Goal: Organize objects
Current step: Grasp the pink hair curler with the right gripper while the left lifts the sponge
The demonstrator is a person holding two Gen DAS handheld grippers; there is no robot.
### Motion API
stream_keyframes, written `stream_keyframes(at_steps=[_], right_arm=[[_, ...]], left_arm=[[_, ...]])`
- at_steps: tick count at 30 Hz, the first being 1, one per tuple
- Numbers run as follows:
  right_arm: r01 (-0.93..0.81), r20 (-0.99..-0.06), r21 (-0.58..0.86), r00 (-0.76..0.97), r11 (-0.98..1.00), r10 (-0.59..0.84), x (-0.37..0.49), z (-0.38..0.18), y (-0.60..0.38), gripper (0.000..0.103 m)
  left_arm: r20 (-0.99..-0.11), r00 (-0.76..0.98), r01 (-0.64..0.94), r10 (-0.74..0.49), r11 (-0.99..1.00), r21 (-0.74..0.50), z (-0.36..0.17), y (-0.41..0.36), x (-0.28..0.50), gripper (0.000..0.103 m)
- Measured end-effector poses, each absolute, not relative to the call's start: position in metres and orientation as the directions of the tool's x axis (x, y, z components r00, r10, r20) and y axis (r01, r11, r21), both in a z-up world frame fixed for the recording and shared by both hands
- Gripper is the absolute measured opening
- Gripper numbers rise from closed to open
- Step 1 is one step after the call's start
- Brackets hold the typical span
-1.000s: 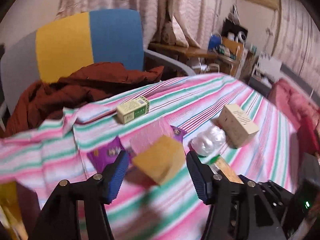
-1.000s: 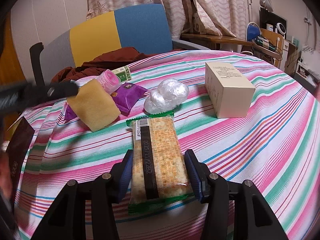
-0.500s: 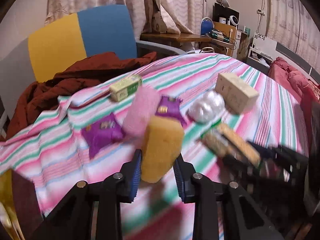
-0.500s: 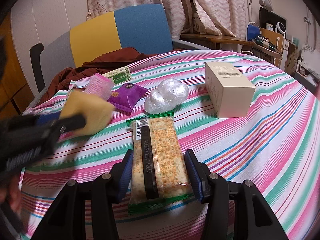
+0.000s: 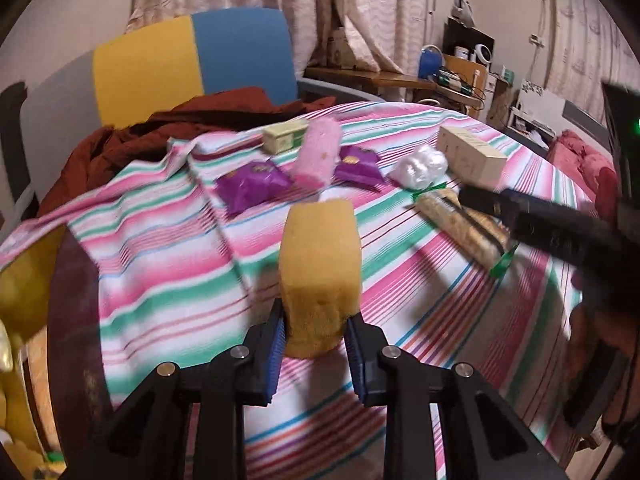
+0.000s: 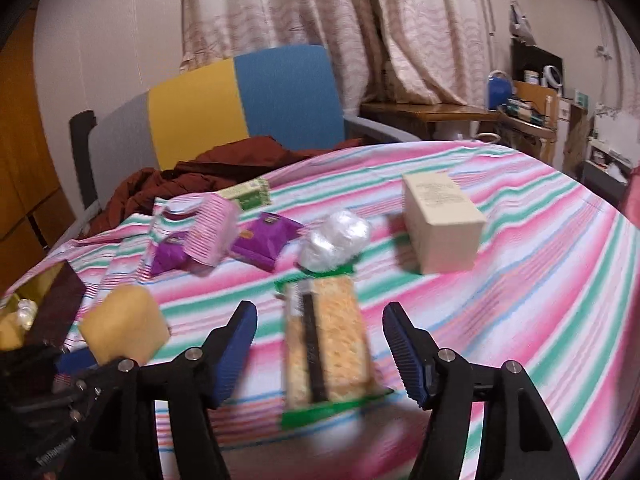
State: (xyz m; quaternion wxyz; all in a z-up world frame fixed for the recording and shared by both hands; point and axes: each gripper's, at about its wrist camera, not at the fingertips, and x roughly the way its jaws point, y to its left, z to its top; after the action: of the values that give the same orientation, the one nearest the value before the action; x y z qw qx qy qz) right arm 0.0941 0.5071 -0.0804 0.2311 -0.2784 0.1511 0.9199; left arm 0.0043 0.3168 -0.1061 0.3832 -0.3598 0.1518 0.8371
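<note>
The yellow sponge is pinched low down by the left gripper, jaws squeezed in on both of its sides so most of the block sticks up and forward. It looks lifted clear of the striped cloth on the counter, probably so it can be carried toward the dark box at the near left edge, though that's only a guess.

The right gripper has just been opened: its jaws are spread wide either side of the cracker pack, with clear gaps on both sides, so the pack is lying loose on the cloth and not gripped at all. It seems to have been set down lengthwise on purpose.

Further back, 2 purple packets, a pink roll, a clear plastic wad, a green box and a cream box are left in a loose row, untouched.
</note>
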Motion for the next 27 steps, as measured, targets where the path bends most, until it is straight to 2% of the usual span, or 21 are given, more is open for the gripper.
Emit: stream_keyframes(at_steps=[3, 8, 12, 13, 15, 17, 27], right_arm=[[-0.436, -0.584, 0.200, -0.772, -0.877, 0.250, 0.067, -0.072, 0.504, 0.066], [-0.341, -0.628, 0.272, -0.771, -0.900, 0.103, -0.003, -0.069, 0.504, 0.062], [-0.359, -0.655, 0.329, -0.753, -0.873, 0.063, -0.045, -0.078, 0.513, 0.060], [-0.368, -0.663, 0.335, -0.747, -0.867, 0.061, -0.053, -0.082, 0.514, 0.058], [-0.384, -0.681, 0.343, -0.730, -0.857, 0.054, -0.066, -0.088, 0.519, 0.046], [-0.384, -0.684, 0.370, -0.729, -0.846, 0.031, -0.069, -0.092, 0.523, 0.038], [-0.313, -0.601, 0.459, -0.799, -0.832, -0.031, -0.018, -0.078, 0.507, 0.037]], left_arm=[[-0.714, -0.435, -0.748, 0.548, -0.662, -0.052, -0.107, 0.311, 0.001, 0.027], [-0.717, -0.441, -0.751, 0.541, -0.659, -0.035, -0.111, 0.313, 0.004, 0.027], [-0.722, -0.435, -0.751, 0.537, -0.660, -0.038, -0.115, 0.313, 0.002, 0.027], [-0.723, -0.437, -0.751, 0.534, -0.660, -0.034, -0.115, 0.314, 0.002, 0.027], [-0.722, -0.442, -0.751, 0.532, -0.660, -0.028, -0.116, 0.314, 0.003, 0.027], [-0.721, -0.442, -0.751, 0.533, -0.660, -0.027, -0.116, 0.314, 0.003, 0.027], [-0.719, -0.443, -0.751, 0.536, -0.660, -0.029, -0.117, 0.314, 0.005, 0.027]])
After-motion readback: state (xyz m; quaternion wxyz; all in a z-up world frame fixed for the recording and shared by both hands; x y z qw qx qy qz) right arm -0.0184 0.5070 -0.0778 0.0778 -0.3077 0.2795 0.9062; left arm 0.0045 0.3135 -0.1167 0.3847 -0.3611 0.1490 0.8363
